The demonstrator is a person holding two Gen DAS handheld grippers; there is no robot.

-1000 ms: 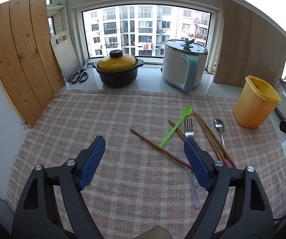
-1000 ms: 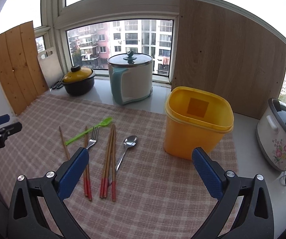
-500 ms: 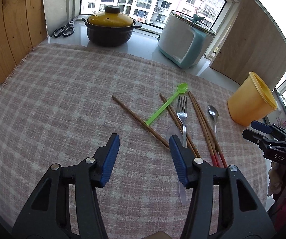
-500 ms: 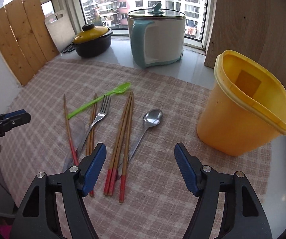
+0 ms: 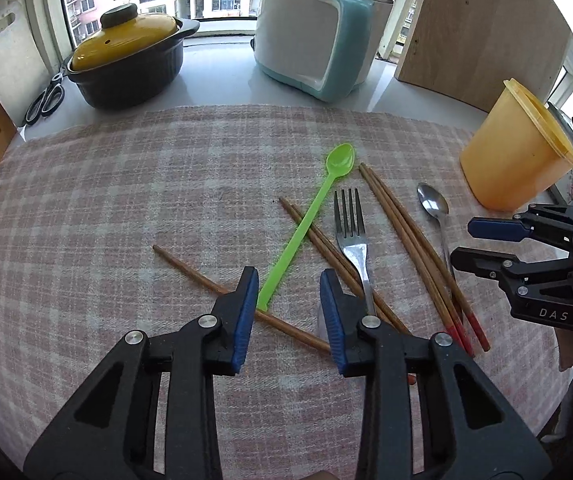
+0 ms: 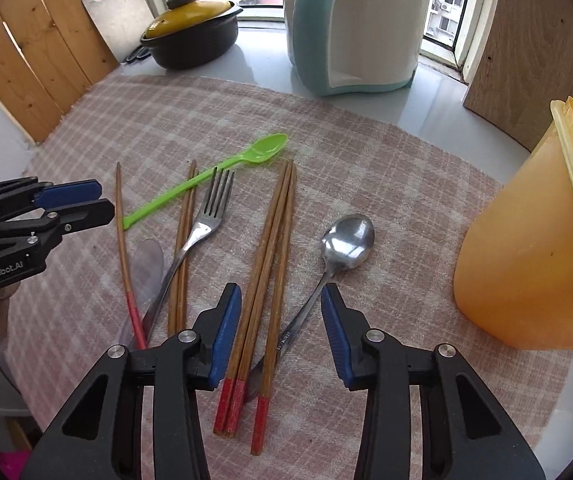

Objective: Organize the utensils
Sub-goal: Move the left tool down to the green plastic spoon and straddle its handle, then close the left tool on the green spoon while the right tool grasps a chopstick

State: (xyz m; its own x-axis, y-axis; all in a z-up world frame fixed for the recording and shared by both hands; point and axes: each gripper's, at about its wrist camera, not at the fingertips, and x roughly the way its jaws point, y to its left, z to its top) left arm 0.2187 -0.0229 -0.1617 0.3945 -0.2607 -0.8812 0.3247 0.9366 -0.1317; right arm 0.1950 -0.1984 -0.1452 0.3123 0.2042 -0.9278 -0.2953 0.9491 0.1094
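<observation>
Left tool point(image 5: 288, 276): black frame, blue pads, jaws narrowed to a modest gap and holding nothing. A second ago they stood wide and high above the cloth; now they sit low, with the handle end of the long green plastic spoon point(image 5: 313, 216) between the tips. That spoon lies diagonally, bowl toward the far right, crossing a pair of brown wooden chopsticks point(image 5: 318, 236). A single wooden chopstick point(image 5: 194, 270) runs under the tool tips from the left.

Right tool point(image 6: 281, 308): same build, jaws also drawn in to a narrow gap, empty. Earlier it hovered wide over the yellow tub; now it is down near the cloth, its tips flanking the handle of the steel spoon point(image 6: 346, 240) and a bundle of red-tipped wooden chopsticks point(image 6: 270, 248). The left pad is touching or just beside the bundle; cannot tell which.

Steel fork point(image 6: 202, 224) lies left of the bundle, tines to the far side, across another chopstick pair. A clear plastic spoon point(image 6: 148, 264) sits near the fork handle.

All utensils rest on the pink checked cloth point(image 5: 126, 184) over the table. Tall yellow plastic tub point(image 6: 526, 264) stands at the right, apart from the utensils. Utensils lie as before.
</observation>
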